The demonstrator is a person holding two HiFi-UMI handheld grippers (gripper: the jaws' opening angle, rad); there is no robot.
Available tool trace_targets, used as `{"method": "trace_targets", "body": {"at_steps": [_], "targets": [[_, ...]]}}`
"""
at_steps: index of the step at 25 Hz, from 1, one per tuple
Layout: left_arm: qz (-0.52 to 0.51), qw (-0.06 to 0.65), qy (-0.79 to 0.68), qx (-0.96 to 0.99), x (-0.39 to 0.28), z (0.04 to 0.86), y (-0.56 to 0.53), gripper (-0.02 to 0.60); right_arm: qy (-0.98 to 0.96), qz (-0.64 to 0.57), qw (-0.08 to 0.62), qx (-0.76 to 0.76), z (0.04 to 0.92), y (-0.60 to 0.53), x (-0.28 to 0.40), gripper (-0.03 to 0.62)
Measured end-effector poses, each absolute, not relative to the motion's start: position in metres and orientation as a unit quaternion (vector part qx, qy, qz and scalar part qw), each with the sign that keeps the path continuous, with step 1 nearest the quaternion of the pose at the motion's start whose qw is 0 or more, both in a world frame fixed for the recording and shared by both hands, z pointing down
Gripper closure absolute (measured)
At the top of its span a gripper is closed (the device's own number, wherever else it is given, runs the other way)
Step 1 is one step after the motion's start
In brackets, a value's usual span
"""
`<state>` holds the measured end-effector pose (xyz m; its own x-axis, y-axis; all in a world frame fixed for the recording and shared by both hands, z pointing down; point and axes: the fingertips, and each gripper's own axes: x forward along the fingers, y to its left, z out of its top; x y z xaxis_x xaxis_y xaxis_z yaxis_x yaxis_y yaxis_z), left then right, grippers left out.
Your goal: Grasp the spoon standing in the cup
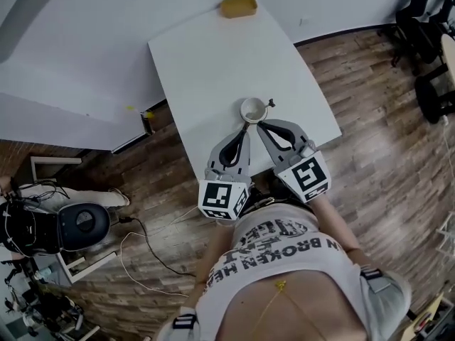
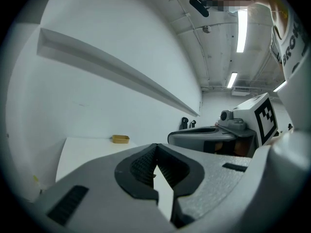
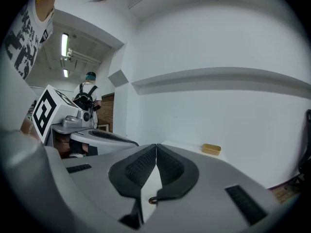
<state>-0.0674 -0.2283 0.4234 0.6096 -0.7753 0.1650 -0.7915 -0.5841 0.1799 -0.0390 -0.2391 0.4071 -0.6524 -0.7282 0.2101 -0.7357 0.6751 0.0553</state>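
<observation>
Two items are being carried by the white table (image 1: pixel 213 69): a white cup (image 1: pixel 253 109) is being supported close to the near edge, a shallow yellow dish (image 1: pixel 237 6) at the far edge, well apart.

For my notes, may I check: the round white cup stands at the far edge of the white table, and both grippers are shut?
No: the head view shows the round white cup toward the near end of the white table, just ahead of the left gripper and right gripper, both shut.
</observation>
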Motion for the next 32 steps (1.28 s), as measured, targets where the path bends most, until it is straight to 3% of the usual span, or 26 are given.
{"method": "trace_targets", "body": {"at_steps": [17, 32], "targets": [[0.051, 0.133, -0.487, 0.862, -0.045, 0.434, -0.267, 0.591, -0.927, 0.028, 0.122, 0.354, 0.428, -0.291, -0.014, 0.586], [0.061, 0.149, -0.508, 0.846, -0.061, 0.447, -0.258, 0.591, -0.912, 0.039, 0.188, 0.361, 0.488, -0.318, -0.002, 0.586]]}}
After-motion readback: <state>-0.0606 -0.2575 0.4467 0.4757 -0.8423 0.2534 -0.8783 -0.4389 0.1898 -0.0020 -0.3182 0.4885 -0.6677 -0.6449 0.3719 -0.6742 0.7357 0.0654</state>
